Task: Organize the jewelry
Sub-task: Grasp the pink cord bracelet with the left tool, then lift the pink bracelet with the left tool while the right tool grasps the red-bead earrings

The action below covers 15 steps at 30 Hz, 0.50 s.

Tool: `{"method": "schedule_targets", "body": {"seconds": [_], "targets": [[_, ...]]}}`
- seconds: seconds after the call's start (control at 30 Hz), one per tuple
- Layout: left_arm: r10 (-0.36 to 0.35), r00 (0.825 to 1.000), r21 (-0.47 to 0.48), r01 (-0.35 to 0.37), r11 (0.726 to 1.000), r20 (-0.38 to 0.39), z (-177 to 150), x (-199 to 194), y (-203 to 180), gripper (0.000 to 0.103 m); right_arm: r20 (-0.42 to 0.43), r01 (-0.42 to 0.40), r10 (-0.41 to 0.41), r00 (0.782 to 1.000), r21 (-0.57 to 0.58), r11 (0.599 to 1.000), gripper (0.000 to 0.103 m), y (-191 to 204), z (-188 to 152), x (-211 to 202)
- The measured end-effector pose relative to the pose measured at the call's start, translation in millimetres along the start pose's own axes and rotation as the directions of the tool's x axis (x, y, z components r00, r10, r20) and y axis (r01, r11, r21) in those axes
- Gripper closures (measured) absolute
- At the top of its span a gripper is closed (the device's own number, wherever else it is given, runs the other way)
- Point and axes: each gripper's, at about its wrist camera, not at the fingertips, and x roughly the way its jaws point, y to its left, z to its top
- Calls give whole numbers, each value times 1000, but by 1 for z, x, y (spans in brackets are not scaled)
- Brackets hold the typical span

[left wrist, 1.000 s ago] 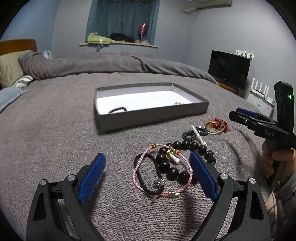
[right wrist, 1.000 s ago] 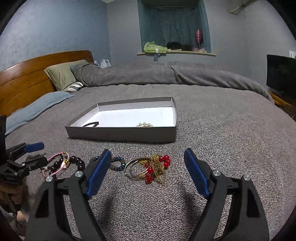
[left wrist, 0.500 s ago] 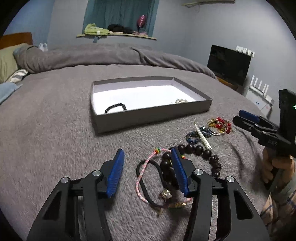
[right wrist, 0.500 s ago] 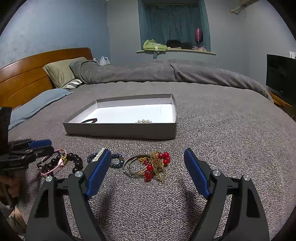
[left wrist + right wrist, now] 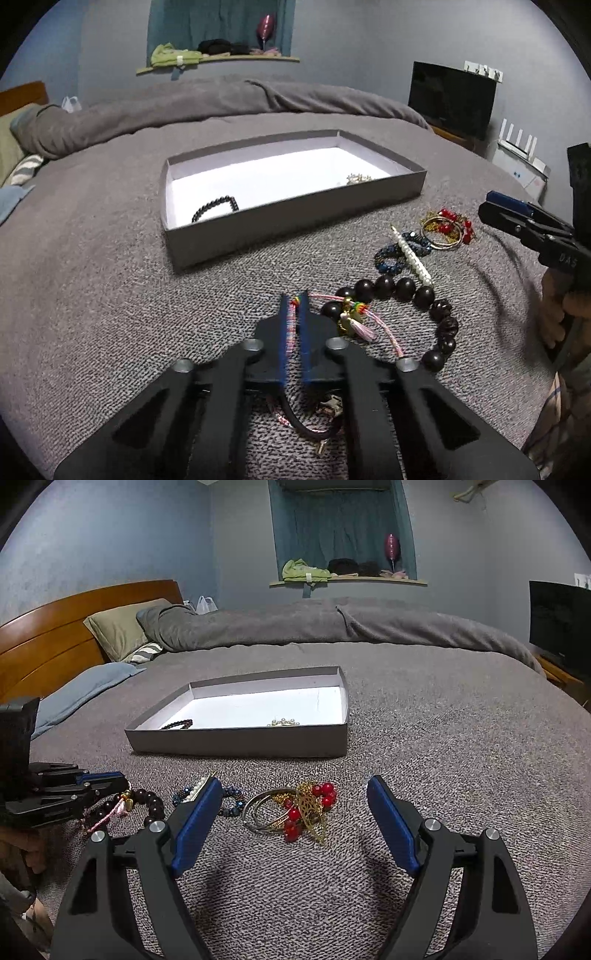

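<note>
on the grey bed we count one box, two pieces inside; our left hand-held gripper pinches the pink cord bracelet, our right hand-held gripper gapes wide.

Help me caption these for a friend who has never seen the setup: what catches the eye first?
First, the left gripper, shut on the pink cord bracelet in the near foreground on the grey blanket. Beside it curls a big dark-bead bracelet, with red-bead bangles lying ahead of the open right gripper. Behind them sits the shallow grey box, white inside, holding a small black bracelet and a pearl piece.
</note>
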Motion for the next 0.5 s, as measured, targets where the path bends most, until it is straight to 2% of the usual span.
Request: {"method": "schedule_targets", "body": {"seconds": [0.07,0.23,0.3,0.37,0.5], "targets": [[4,999,-8,-4,1000,32,0,-7,1,99,1,1,-1,1000,-2,1000,23,0,0,0],[-4,992,-109,19,994,128,-5,-27,21,99,-1,7,-7,1000,-27,1000,29,5,1,-1],[-4,990,-136,23,990,143,-7,-32,27,99,6,8,-8,1000,-46,999,33,10,1,-3],[1,989,-158,22,987,146,-11,-36,33,99,1,-10,10,1000,-66,998,46,14,1,-4],[-3,987,-212,37,977,158,-16,-40,45,99,-25,-12,10,1000,-69,998,49,16,1,-1]]}}
